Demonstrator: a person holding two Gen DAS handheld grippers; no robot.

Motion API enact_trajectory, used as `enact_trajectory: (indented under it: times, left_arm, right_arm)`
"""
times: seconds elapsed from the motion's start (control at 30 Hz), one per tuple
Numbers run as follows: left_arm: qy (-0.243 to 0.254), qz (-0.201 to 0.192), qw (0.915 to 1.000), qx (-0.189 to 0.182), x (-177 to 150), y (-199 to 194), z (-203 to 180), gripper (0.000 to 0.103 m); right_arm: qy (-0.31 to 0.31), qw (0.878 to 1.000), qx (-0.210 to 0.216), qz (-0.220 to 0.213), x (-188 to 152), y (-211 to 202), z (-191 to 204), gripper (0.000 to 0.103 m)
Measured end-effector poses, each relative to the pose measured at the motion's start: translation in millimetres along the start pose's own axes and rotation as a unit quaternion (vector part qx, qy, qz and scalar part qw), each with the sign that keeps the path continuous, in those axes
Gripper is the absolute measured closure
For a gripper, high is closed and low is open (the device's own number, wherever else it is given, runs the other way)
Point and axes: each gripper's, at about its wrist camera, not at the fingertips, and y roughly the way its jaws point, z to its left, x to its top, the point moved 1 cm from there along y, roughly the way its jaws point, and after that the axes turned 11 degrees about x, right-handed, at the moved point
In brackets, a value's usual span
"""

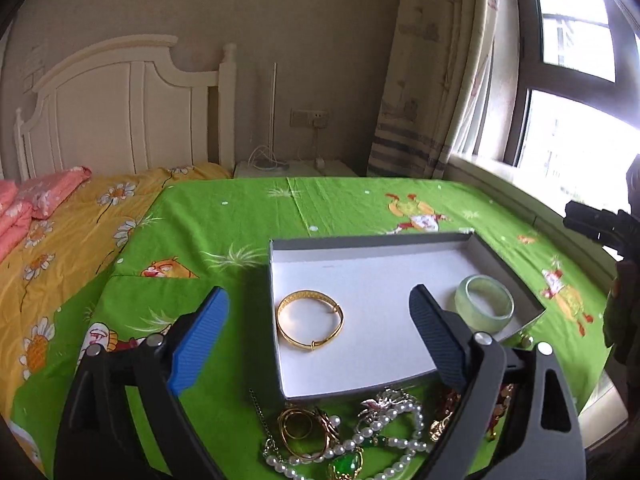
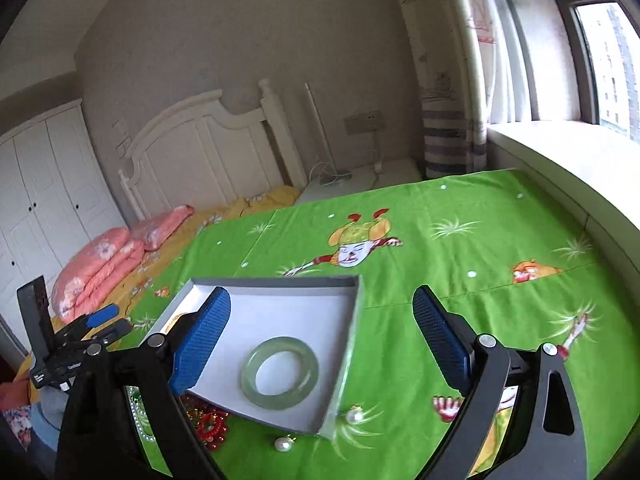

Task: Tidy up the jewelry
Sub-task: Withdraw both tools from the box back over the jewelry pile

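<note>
- Jewelry lies partly sorted on a green cartoon sheet (image 1: pixel 224 216): a gold bangle (image 1: pixel 310 322) at the left of the shallow white box (image 1: pixel 372 236).
- Jade bangle (image 1: pixel 484 302) sits at the box's right end, apart from the gold one.
- Loose pearls, chains and a green pendant (image 1: pixel 344 436) lie heaped just in front of the box.
- Left gripper (image 1: pixel 320 344) hovers with jaws wide, nothing between them.
- Right gripper (image 2: pixel 322 344) likewise gapes empty.

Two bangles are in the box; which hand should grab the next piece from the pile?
Left, probably. The left gripper is open with the pile just below its fingers, in front of the box. The right gripper, also open, faces the jade bangle; only loose pearls lie near it.
</note>
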Motion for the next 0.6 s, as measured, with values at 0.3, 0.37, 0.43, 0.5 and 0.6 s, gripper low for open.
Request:
enact_trajectory:
  times: [0.3, 0.37, 0.43, 0.5, 0.6]
  left_arm:
    - [-0.057, -0.002, 0.997, 0.051, -48, -59, 47, 0.002]
    - [-0.05, 0.011, 0.9971, 0.056, -65, -63, 47, 0.002]
    - [-0.041, 0.031, 0.9968, 0.062, -82, -62, 46, 0.002]
    - [-0.035, 0.044, 0.9964, 0.063, -95, -62, 44, 0.002]
    - [-0.033, 0.058, 0.996, 0.06, -110, -64, 42, 0.002]
  right_arm:
    - [0.028, 0.998, -0.052, 0.019, -50, -38, -52, 0.013]
    - [0.027, 0.998, -0.052, 0.034, -63, -37, -53, 0.013]
    - [0.022, 0.997, -0.05, 0.046, -74, -36, -48, 0.013]
    - [0.01, 0.997, -0.043, 0.06, -85, -33, -37, 0.013]
    - [-0.017, 0.996, -0.032, 0.078, -100, -25, -14, 0.013]
